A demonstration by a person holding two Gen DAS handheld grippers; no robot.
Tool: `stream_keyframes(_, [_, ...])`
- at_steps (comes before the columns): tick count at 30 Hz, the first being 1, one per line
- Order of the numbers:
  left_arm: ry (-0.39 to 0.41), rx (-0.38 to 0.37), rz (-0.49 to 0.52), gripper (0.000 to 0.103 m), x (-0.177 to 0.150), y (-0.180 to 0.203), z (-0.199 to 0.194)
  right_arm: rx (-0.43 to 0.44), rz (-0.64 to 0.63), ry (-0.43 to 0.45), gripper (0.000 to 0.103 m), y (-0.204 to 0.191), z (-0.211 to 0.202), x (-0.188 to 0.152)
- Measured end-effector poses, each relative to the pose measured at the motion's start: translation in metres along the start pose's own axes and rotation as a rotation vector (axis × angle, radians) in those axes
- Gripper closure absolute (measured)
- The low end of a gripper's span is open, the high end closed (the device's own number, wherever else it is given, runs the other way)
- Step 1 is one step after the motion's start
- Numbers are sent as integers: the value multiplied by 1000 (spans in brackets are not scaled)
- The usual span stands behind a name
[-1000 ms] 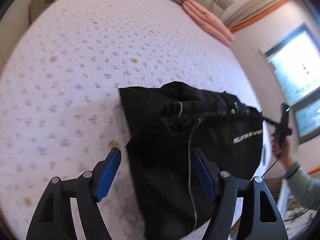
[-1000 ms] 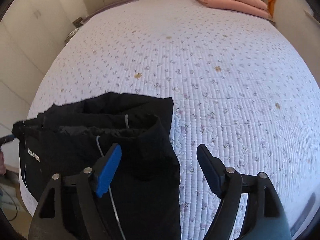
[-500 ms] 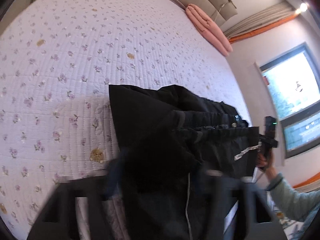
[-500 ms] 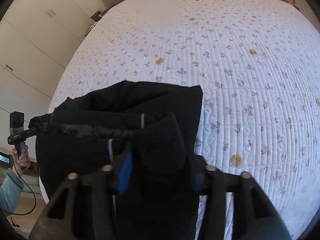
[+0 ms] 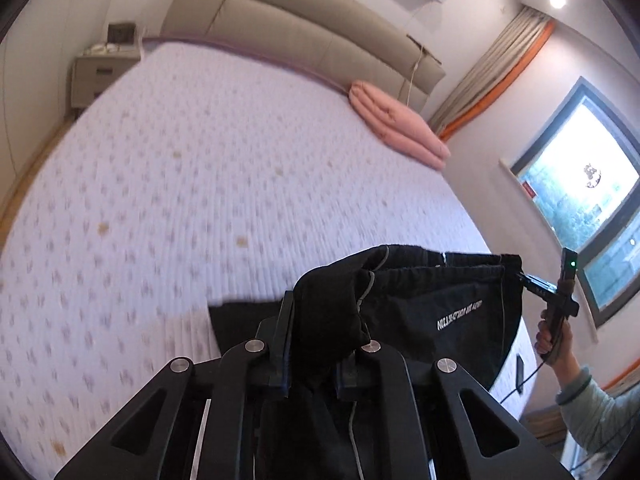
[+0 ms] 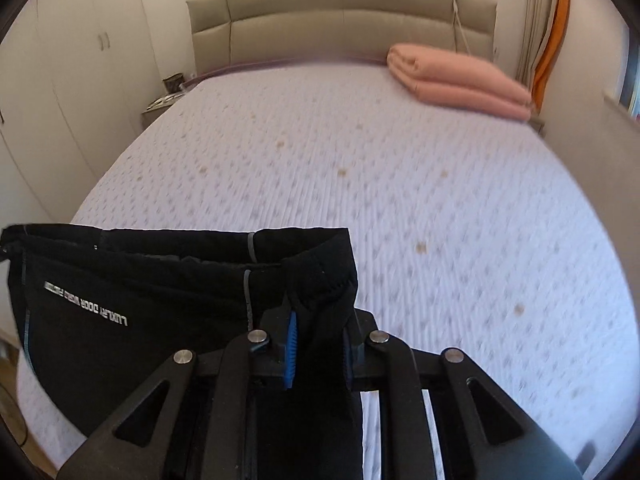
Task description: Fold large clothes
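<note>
Black trousers [image 5: 440,300] with white lettering and a grey drawcord hang by the waistband, stretched between my two grippers above the bed. My left gripper [image 5: 320,332] has a bunched end of the waistband between its jaws, which are closing onto the cloth. In the right wrist view my right gripper [image 6: 318,336] pinches the other end of the trousers [image 6: 140,280], its jaws also closing, blue pads [image 6: 292,344] pressed on the fabric. The left wrist view shows the right gripper [image 5: 524,278] at the far corner, held by a person's hand [image 5: 554,340].
The bed's flowered white quilt [image 5: 200,200] spreads ahead to a beige headboard [image 6: 344,20]. A folded pink blanket [image 6: 460,80] lies at its far right corner. A nightstand [image 5: 104,72] stands at the far left, a window [image 5: 580,200] on the right, wardrobe doors [image 6: 60,80] on the left.
Both grippers went from wide open over the trousers lying on the quilt to closed on the waistband. They rose and tipped up, lifting the cloth off the bed.
</note>
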State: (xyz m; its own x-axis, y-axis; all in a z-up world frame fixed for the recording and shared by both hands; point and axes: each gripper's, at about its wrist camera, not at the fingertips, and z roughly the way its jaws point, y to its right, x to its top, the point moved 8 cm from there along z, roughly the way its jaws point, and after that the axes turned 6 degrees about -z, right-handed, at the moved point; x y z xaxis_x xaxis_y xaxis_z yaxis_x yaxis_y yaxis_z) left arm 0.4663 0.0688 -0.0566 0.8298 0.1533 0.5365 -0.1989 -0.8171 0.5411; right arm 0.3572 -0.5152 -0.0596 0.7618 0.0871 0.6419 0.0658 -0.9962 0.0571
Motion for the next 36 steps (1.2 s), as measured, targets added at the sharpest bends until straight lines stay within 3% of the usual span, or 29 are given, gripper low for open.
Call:
stream_keyframes(3, [-26, 70, -23, 88, 6, -18, 34, -42, 13, -42, 84, 2, 33, 8])
stream_keyframes(6, [-91, 163, -53, 88, -7, -49, 80, -99, -7, -140, 84, -3, 88, -3])
stream_keyframes(8, [-134, 178, -102, 87, -21, -69, 105, -122, -11, -221, 84, -8, 128, -21])
stream_keyframes(10, [-158, 178, -154, 85, -32, -84, 119, -91, 38, -290, 84, -8, 153, -40])
stream_keyframes(13, [-185, 219, -200, 71, -48, -103, 134, -40, 91, -367, 84, -13, 173, -65])
stream_keyframes(16, [-198, 288, -202, 43, -55, -115, 139, -62, 66, -393, 82, -24, 179, -71])
stream_keyframes(18, [-200, 290, -213, 41, -57, -119, 138, -64, 68, -413, 81, -23, 182, -71])
stream_keyframes(21, [-181, 293, -215, 39, -52, -118, 120, -47, 97, -403, 70, -17, 176, -66])
stream_keyframes(23, [-162, 294, -232, 28, -45, -117, 100, -30, 145, -367, 56, -3, 160, -60])
stream_keyframes(24, [-148, 279, -245, 28, -41, -119, 89, -10, 189, -330, 53, 6, 144, -56])
stream_keyframes(26, [-121, 275, -272, 28, -33, -124, 71, 11, 226, -277, 51, 16, 121, -49])
stream_keyframes(29, [-53, 344, -289, 30, -21, -130, 33, 13, 216, -215, 50, 19, 83, -37])
stream_keyframes(32, [-7, 310, -249, 30, -19, -103, 2, 75, 146, -181, 50, -10, 47, -32])
stream_keyframes(36, [-28, 245, -134, 30, -46, -28, -9, 179, 10, -189, 50, -82, 14, -44])
